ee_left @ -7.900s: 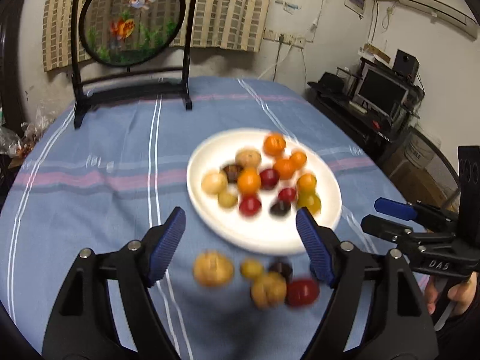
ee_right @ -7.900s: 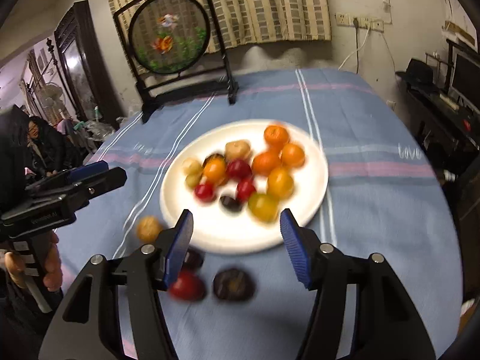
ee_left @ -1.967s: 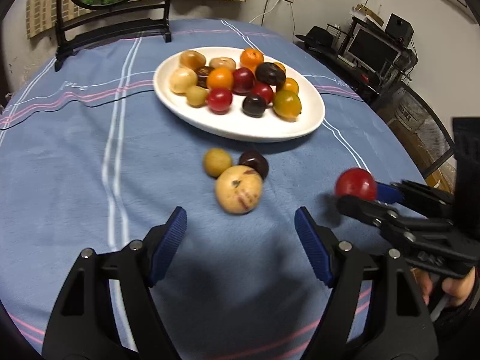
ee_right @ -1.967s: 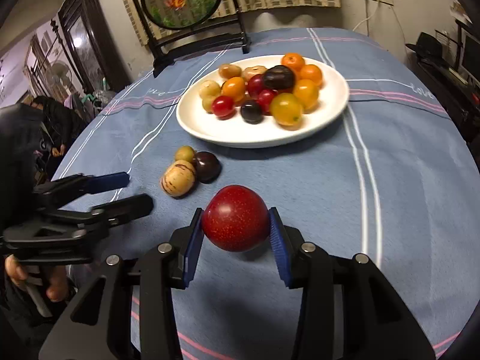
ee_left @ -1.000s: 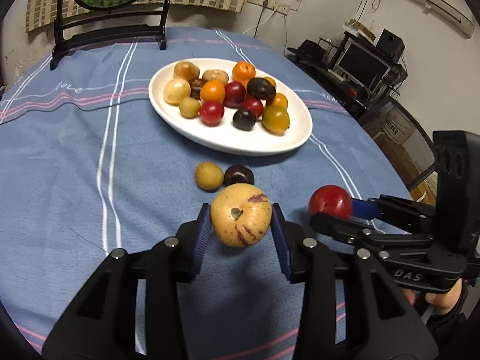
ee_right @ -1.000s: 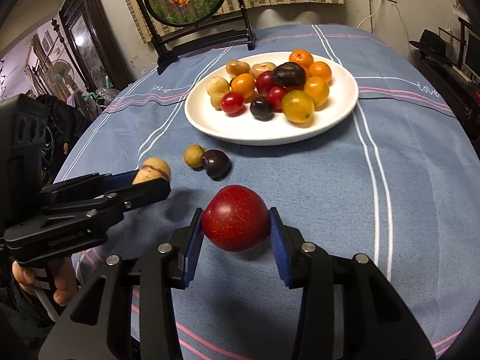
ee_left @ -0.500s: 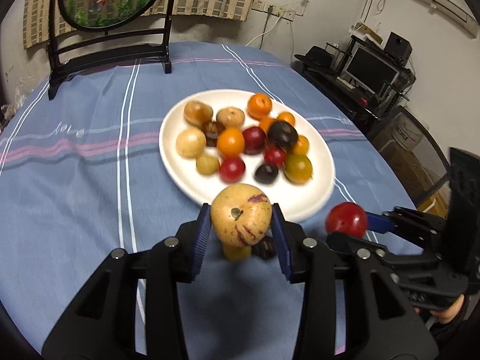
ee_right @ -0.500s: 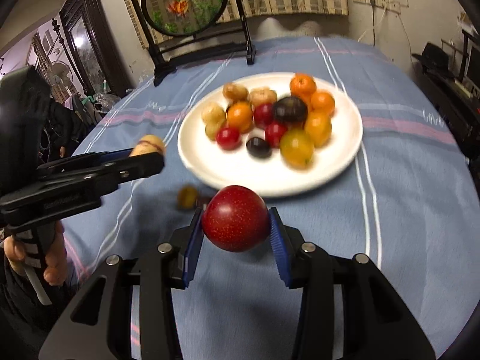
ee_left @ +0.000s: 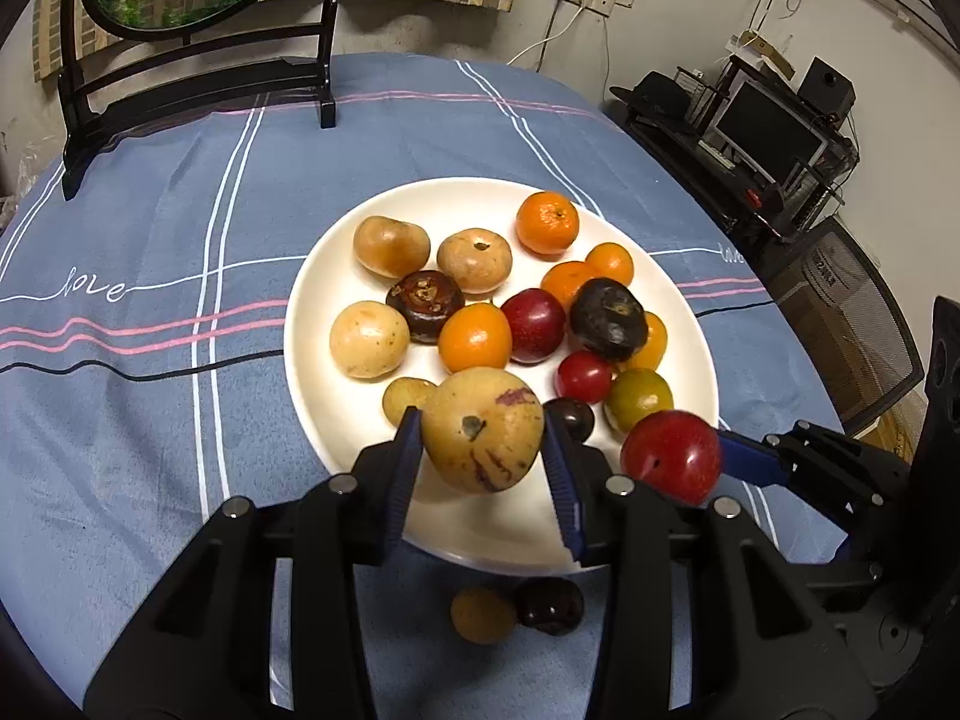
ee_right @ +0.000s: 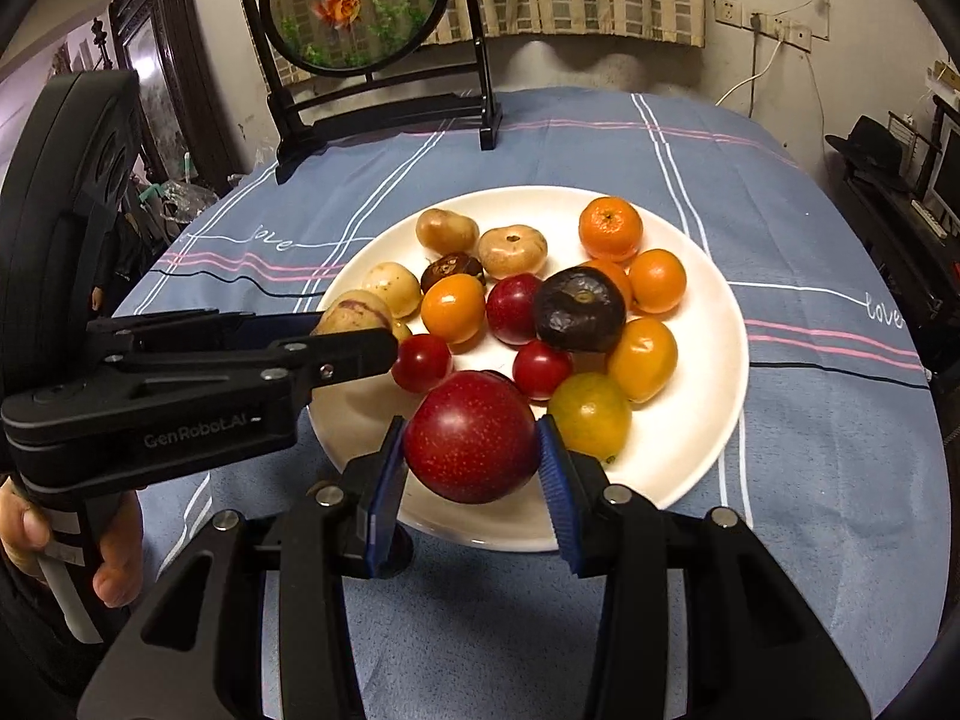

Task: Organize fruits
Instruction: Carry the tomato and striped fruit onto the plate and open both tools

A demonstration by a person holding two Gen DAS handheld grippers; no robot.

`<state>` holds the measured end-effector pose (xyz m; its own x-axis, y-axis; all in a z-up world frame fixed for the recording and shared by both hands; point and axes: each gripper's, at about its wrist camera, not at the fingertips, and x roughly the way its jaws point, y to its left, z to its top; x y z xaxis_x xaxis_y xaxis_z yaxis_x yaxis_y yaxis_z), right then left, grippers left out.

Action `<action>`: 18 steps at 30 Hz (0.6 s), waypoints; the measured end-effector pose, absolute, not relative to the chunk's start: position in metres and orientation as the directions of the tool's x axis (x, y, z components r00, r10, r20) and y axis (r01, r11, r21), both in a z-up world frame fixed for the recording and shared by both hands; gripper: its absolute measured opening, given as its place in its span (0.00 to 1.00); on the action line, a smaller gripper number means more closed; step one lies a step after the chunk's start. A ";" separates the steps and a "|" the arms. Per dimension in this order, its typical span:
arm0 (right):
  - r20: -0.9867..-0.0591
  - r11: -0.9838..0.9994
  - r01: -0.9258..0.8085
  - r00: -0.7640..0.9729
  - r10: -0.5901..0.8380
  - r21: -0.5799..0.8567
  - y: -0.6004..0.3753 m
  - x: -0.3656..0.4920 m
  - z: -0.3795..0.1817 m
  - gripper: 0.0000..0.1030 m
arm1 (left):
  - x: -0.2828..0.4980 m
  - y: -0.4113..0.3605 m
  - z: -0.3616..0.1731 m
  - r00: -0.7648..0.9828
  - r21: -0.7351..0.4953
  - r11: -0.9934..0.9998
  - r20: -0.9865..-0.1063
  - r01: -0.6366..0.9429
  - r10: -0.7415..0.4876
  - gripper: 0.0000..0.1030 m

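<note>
A white plate (ee_left: 312,276) (ee_right: 708,408) on the blue tablecloth holds several fruits: oranges, red plums, dark and tan ones. My left gripper (ee_left: 483,450) is shut on a tan fruit with purple streaks (ee_left: 483,429), held above the plate's near rim. My right gripper (ee_right: 471,456) is shut on a red plum (ee_right: 471,435), also over the near rim. In the left wrist view the red plum (ee_left: 672,456) hangs just to the right of my tan fruit. In the right wrist view the tan fruit (ee_right: 354,312) shows at the left gripper's tip. A small tan fruit (ee_left: 483,615) and a dark fruit (ee_left: 549,606) lie on the cloth below the plate.
A round painted screen on a black stand (ee_right: 360,6) rises at the table's far side. A desk with a monitor (ee_left: 768,132) and a chair (ee_left: 840,306) are off to the right. A hand (ee_right: 114,540) grips the left tool's handle.
Both grippers have carried their fruits forward from over the cloth to above the plate's near rim. The two loose fruits on the cloth now lie behind the left fingertips.
</note>
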<state>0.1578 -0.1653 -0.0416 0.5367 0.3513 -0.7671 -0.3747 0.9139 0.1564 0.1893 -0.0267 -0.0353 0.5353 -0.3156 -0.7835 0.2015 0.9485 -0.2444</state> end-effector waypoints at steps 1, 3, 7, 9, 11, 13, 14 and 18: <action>-0.769 0.913 -0.374 0.533 0.353 0.160 -0.165 0.159 -0.043 0.42 | 0.191 -0.027 -0.036 0.533 -0.244 0.949 -0.786 0.199 -0.313 0.40; -0.769 0.915 -0.372 0.535 0.349 0.157 -0.164 0.160 -0.044 0.42 | 0.195 -0.029 -0.038 0.530 -0.233 0.953 -0.792 0.195 -0.302 0.40; -0.761 0.920 -0.362 0.552 0.340 0.149 -0.164 0.162 -0.040 0.59 | 0.201 -0.032 -0.036 0.536 -0.225 0.955 -0.791 0.192 -0.294 0.55; -0.751 0.926 -0.355 0.575 0.325 0.129 -0.165 0.159 -0.035 0.64 | 0.197 -0.032 -0.029 0.558 -0.219 0.956 -0.777 0.196 -0.292 0.60; -0.749 0.925 -0.360 0.579 0.323 0.121 -0.166 0.153 -0.031 0.64 | 0.191 -0.032 -0.021 0.577 -0.211 0.957 -0.764 0.202 -0.290 0.60; -0.748 0.923 -0.365 0.578 0.327 0.121 -0.168 0.148 -0.029 0.64 | 0.184 -0.031 -0.014 0.592 -0.209 0.957 -0.752 0.203 -0.290 0.60; -0.748 0.922 -0.368 0.577 0.328 0.120 -0.168 0.145 -0.029 0.64 | 0.180 -0.031 -0.010 0.602 -0.208 0.957 -0.744 0.205 -0.290 0.60; -0.752 0.916 -0.382 0.566 0.338 0.125 -0.166 0.131 -0.027 0.64 | 0.162 -0.031 0.002 0.625 -0.200 0.956 -0.723 0.215 -0.292 0.60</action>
